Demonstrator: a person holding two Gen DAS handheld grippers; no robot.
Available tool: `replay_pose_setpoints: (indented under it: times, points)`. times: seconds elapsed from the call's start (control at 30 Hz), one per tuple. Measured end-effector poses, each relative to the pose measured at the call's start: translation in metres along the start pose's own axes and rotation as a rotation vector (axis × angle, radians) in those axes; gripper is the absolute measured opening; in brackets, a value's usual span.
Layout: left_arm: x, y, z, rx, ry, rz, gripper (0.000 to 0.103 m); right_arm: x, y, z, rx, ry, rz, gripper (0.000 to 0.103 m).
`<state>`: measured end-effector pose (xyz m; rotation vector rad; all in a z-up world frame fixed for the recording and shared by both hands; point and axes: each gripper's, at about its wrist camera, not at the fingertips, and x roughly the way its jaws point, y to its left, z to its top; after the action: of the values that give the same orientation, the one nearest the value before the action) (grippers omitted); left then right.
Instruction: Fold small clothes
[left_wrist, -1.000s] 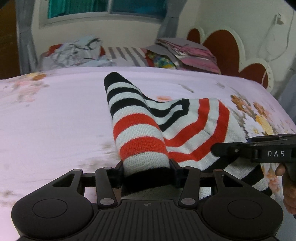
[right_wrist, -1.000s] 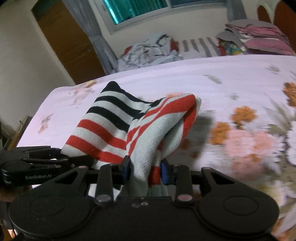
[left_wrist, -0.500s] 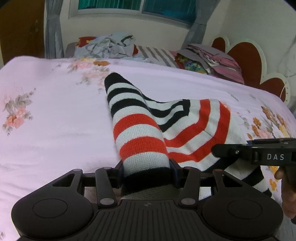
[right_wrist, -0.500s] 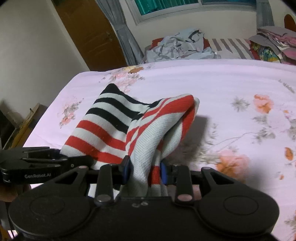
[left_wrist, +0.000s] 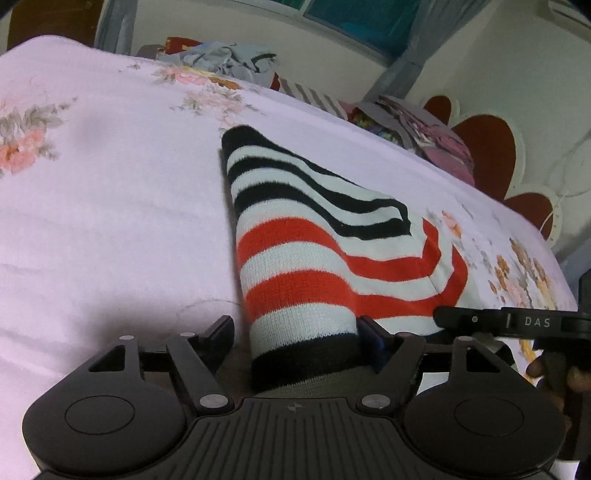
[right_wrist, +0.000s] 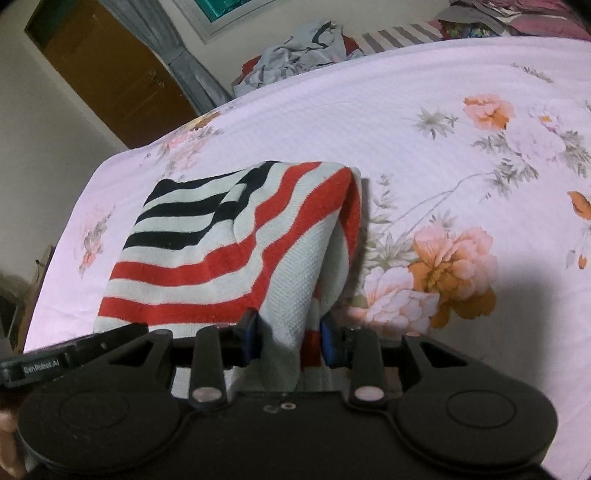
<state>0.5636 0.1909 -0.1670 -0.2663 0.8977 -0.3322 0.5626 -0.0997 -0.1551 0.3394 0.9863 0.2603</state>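
Observation:
A small knit garment (left_wrist: 314, 258) with red, black and white stripes lies folded over on the pink floral bed sheet (left_wrist: 110, 221). Its near black hem sits between the fingers of my left gripper (left_wrist: 295, 326). Those jaws are opening: the left finger stands clear of the cloth and the right one still touches it. In the right wrist view, my right gripper (right_wrist: 289, 325) is shut on the garment's (right_wrist: 221, 251) other near corner, which bunches up between its blue pads. Each gripper's finger shows at the edge of the other's view.
Crumpled clothes (left_wrist: 221, 62) lie at the far side of the bed, with a folded stack (left_wrist: 424, 136) by the red-and-white headboard (left_wrist: 491, 147). A brown door (right_wrist: 110, 66) stands beyond the bed's left corner. A hand (left_wrist: 554, 373) shows at the right edge.
Both grippers have carried the garment across the bed and lower, so it rests flatter on the sheet. The left jaws have widened and the left finger has come off the cloth.

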Motion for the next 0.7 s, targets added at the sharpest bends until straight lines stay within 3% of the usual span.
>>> replay_pose_setpoints:
  times: [0.1,0.13,0.17,0.2,0.3,0.43,0.7]
  points:
    - [-0.025,-0.008,0.008,0.109,-0.088,0.093,0.073,-0.029,0.019,0.008,-0.101,-0.106,-0.085,0.037]
    - [-0.029,-0.009,0.012,0.137,-0.115,0.121,0.069,-0.035,0.025,0.012,-0.141,-0.147,-0.108,0.036]
    - [-0.028,-0.01,0.018,0.162,-0.132,0.122,0.057,-0.036,0.028,0.019,-0.153,-0.148,-0.107,0.034]
    - [-0.025,-0.013,0.027,0.183,-0.13,0.116,0.039,-0.032,0.029,0.026,-0.15,-0.137,-0.096,0.029]
    - [-0.007,-0.03,0.047,0.247,-0.105,0.083,0.038,-0.009,0.033,0.042,-0.184,-0.109,-0.119,0.026]
    - [0.034,-0.044,0.052,0.325,0.037,0.109,0.038,0.026,0.035,0.047,-0.24,-0.047,-0.225,0.014]
    - [0.02,-0.042,0.051,0.31,0.027,0.091,0.038,0.026,0.039,0.045,-0.265,-0.038,-0.266,0.012]
